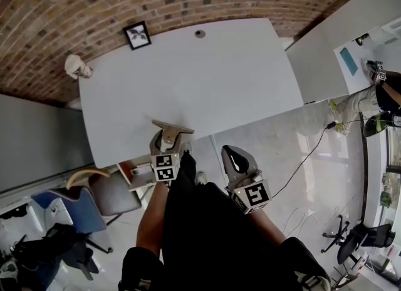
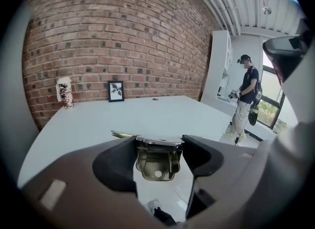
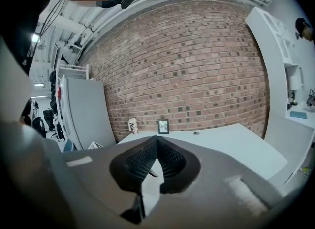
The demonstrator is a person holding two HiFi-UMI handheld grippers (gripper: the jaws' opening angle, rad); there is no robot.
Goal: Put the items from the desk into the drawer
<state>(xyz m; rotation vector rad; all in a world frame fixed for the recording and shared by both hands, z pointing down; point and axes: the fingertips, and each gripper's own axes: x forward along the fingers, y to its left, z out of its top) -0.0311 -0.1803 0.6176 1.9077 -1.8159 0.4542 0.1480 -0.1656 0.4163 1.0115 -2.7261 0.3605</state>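
My left gripper (image 1: 170, 138) is shut on a brass-coloured metal spring clip (image 2: 157, 160), held at the front edge of the white desk (image 1: 188, 89); the clip (image 1: 171, 127) juts out over the desk top. My right gripper (image 1: 234, 158) hangs off the desk over the floor, shut, with nothing between its ribbed pads (image 3: 170, 160). At the desk's far side stand a small framed picture (image 1: 137, 35) and a white patterned cup (image 1: 76, 66), both also in the left gripper view as the picture (image 2: 116, 90) and the cup (image 2: 64, 92).
A brick wall (image 1: 94, 2) runs behind the desk, a grey partition (image 1: 37, 139) stands to its left. Under the desk's front left is a chair (image 1: 113, 194) and a small white and orange unit (image 1: 139, 173). Another person (image 2: 246, 95) stands at the right by white shelving. Cables (image 1: 307, 158) lie on the floor.
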